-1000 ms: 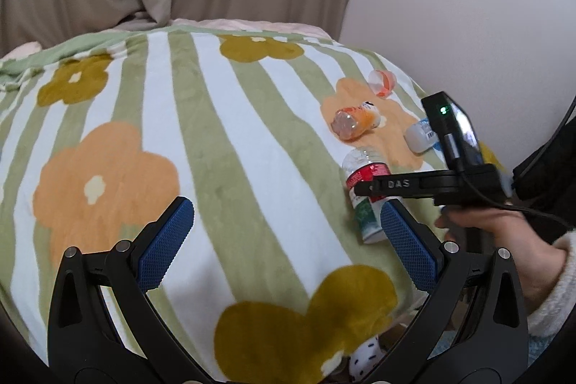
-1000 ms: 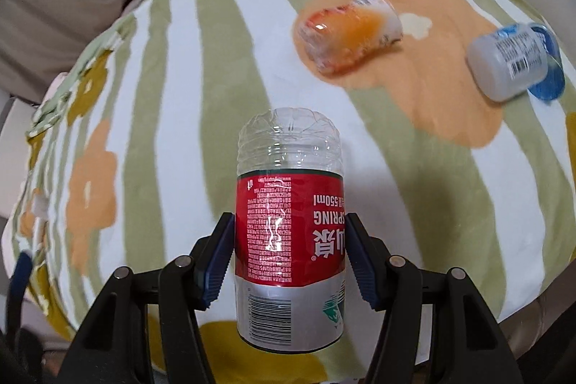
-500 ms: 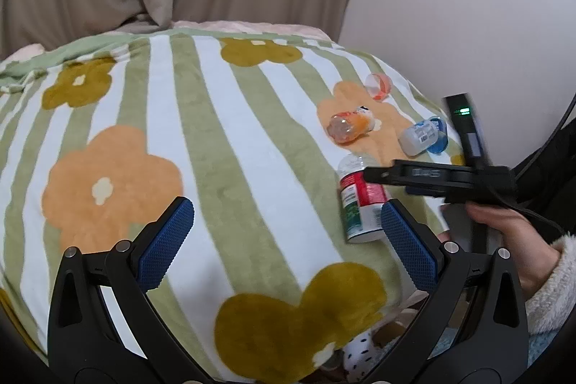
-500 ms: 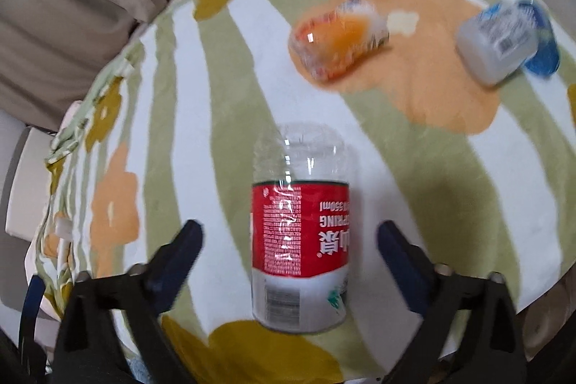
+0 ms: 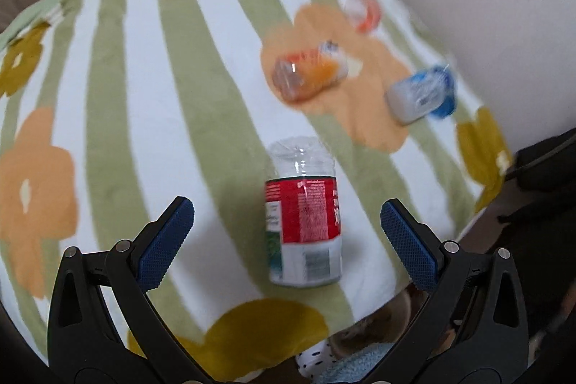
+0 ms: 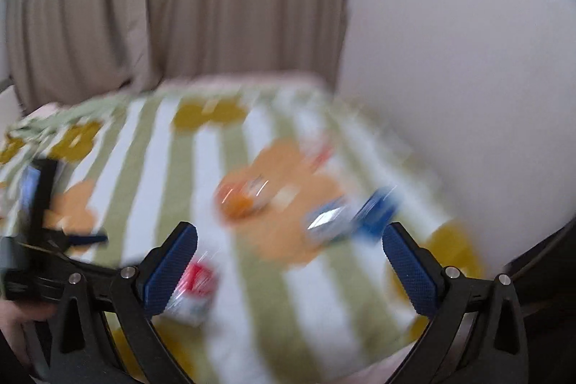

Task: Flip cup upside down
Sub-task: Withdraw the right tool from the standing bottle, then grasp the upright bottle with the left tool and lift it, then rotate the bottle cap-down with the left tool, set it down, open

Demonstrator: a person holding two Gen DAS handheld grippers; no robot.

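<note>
A clear plastic cup [image 5: 302, 218] with a red and white label stands on the striped flower blanket [image 5: 118, 117], its ribbed base up and its printing upside down. My left gripper [image 5: 286, 207] is open, with the cup ahead of it in the wide gap between the blue pads [image 5: 165, 242], untouched. My right gripper [image 6: 289, 240] is open too and holds nothing. In the blurred right wrist view the cup [image 6: 196, 283] shows low down beside the left pad [image 6: 169, 269]. The left gripper's body [image 6: 32, 240] and a hand appear at that view's left edge.
An orange cup [image 5: 309, 74] and a white and blue one [image 5: 421, 92] lie on their sides further back. A small orange-red cup [image 5: 363, 9] is behind them. The blanket's edge [image 5: 464, 229] drops off at the right. Beige curtain [image 6: 180, 6] and white wall [image 6: 450, 60] stand behind.
My right gripper opened, let go of the cup and pulled back and up, leaving it standing base up. My left gripper swung right until the cup lay ahead between its fingers.
</note>
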